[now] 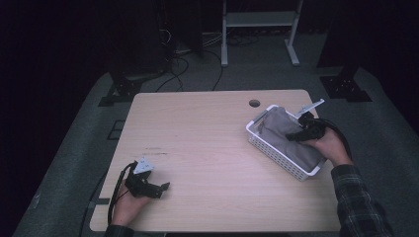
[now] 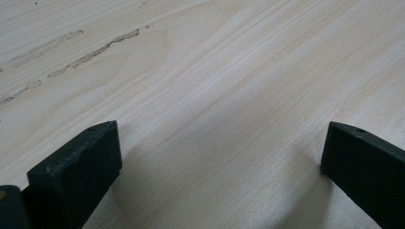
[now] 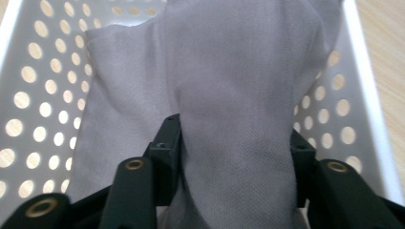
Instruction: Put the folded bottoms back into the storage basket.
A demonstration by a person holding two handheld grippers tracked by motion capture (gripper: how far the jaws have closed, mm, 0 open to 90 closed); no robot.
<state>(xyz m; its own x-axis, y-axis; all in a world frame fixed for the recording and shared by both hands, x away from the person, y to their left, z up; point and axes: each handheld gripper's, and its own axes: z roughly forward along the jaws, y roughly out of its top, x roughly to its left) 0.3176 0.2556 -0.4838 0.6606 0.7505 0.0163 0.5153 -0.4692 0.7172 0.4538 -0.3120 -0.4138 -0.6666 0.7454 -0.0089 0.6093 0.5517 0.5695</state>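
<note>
At the left, our left gripper rested low on the wooden table, near its front edge, with the hand behind it. In the left gripper view its jaws stood wide apart with bare wood between them and nothing held. We judged it was parked there to keep out of the way, well apart from the work on the other side.

Across the middle the tabletop lay bare, apart from a dark scuffed streak and a round cable hole near the far edge.

At the right sat the white perforated basket, set at an angle close to the table's right edge. A grey cloth lay inside it, filling most of its length. Our right gripper reached over the basket from the right side. In the right gripper view, a raised fold of the cloth sat between its jaws, which pressed in on both sides. That grip looked made for lifting the cloth out or settling it in; we could not tell which.
</note>
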